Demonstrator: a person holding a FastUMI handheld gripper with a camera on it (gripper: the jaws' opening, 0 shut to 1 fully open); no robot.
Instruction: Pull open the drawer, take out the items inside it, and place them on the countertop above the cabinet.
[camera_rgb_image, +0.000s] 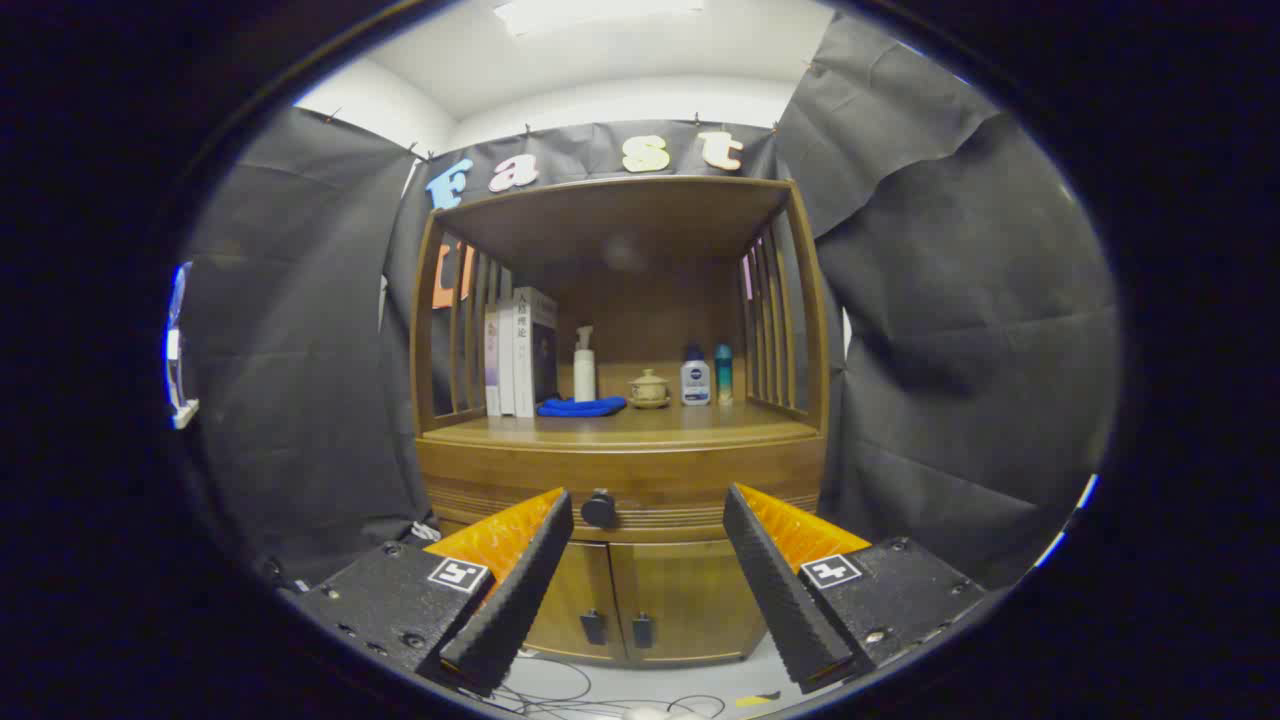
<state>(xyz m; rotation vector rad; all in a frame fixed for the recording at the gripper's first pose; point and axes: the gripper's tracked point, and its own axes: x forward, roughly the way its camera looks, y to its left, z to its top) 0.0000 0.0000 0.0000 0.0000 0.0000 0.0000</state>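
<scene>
Drawer (620, 490) shut. Gripper (648, 515) fingers spread, empty, short of the knob (599, 508). Recommended: shift left to centre the knob, close squarely, pull straight back.

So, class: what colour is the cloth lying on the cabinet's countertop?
Blue cloth, seen best in the gripper view.

black cloth walls (950, 300), white ceiling (600, 50)
</scene>
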